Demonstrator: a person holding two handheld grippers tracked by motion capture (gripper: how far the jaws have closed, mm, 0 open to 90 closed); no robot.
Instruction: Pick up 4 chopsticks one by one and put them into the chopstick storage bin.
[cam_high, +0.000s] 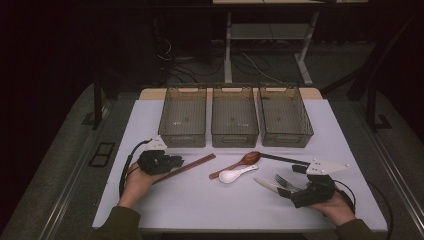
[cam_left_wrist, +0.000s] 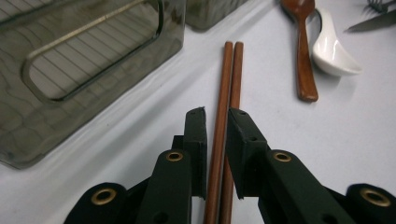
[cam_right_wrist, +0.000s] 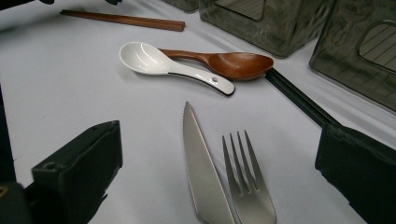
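Left tongs (cam_left_wrist: 216, 133): narrowed onto brown chopsticks (cam_left_wrist: 227, 88), pads apparently touching, lying at 9 o'clock on the worktop (cam_high: 200, 200). Right tongs (cam_right_wrist: 219, 163): wide, knife (cam_right_wrist: 201, 177) and fork (cam_right_wrist: 247, 186) between them at 4 o'clock.

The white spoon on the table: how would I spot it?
Start at the three smoky bins along the table's far side. In front of the middle one lies the white spoon, leaning on a wooden spoon; it is the only white, glossy utensil.
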